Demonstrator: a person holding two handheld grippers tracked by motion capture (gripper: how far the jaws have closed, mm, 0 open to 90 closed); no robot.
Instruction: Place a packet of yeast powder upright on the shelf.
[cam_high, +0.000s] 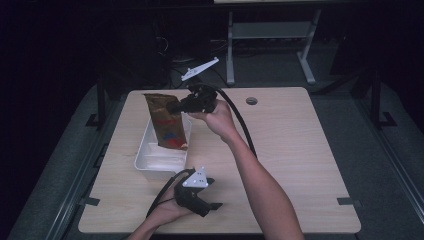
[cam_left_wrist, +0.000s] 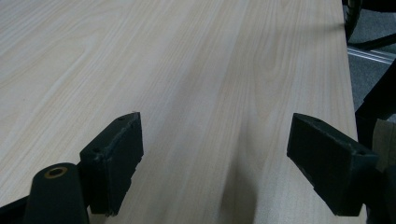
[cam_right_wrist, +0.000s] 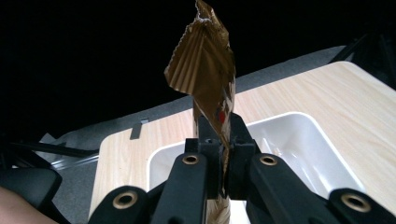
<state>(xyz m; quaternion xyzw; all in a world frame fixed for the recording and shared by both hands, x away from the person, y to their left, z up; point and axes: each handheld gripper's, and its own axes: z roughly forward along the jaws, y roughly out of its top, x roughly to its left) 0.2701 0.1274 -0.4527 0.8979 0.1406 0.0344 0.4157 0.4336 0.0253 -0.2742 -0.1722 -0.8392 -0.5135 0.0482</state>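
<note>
the right gripper (cam_right_wrist: 219, 140) is pinching a brown foil packet (cam_high: 165, 120) above the white tub (cam_high: 145, 150); the left gripper (cam_left_wrist: 217, 163) is resting spread wide.

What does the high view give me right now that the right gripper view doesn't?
High view alone: the left gripper, jaws open with nothing between them, resting low over the near edge of the table, and the person's right forearm reaching across. Right gripper view alone: a close look at the jaws pinching the brown snack bag at its edge, with its crimped torn top above them. Both share: the right gripper shut on the bag, held upright above the white bin, which sits on the wooden table.
</note>
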